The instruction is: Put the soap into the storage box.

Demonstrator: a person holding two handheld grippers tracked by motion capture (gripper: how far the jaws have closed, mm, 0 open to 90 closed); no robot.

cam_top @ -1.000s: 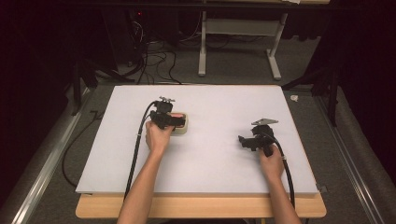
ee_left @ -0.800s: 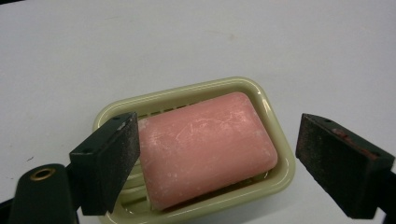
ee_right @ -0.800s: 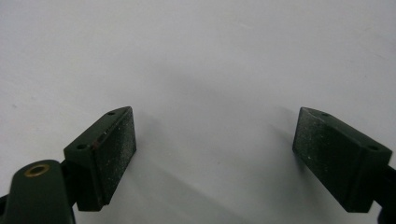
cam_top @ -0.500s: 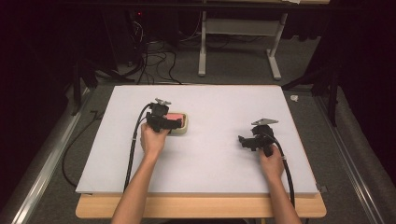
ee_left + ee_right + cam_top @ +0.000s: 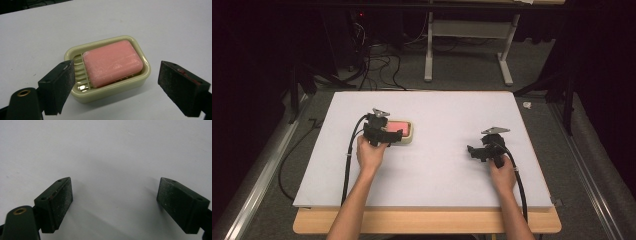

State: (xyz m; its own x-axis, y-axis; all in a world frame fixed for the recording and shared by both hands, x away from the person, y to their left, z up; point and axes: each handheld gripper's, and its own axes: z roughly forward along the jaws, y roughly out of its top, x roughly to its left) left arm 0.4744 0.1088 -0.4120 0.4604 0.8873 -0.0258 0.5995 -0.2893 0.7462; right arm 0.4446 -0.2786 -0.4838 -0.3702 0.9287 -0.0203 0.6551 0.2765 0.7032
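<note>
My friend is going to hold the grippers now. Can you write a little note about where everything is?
Left gripper: open, jaws on either side of the soap dish, not touching it.
Right gripper: open, over bare table, holding nothing.
Pink soap lies in the dish, on the table's left part.
Done: left gripper lined up at the dish.
Left: probably close on the dish or soap and move it.

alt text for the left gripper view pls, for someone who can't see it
A pink bar of soap lies in a pale green soap dish on a white table. The left tongs are open in the foreground, one black jaw at each side of the dish, not touching it.
</note>
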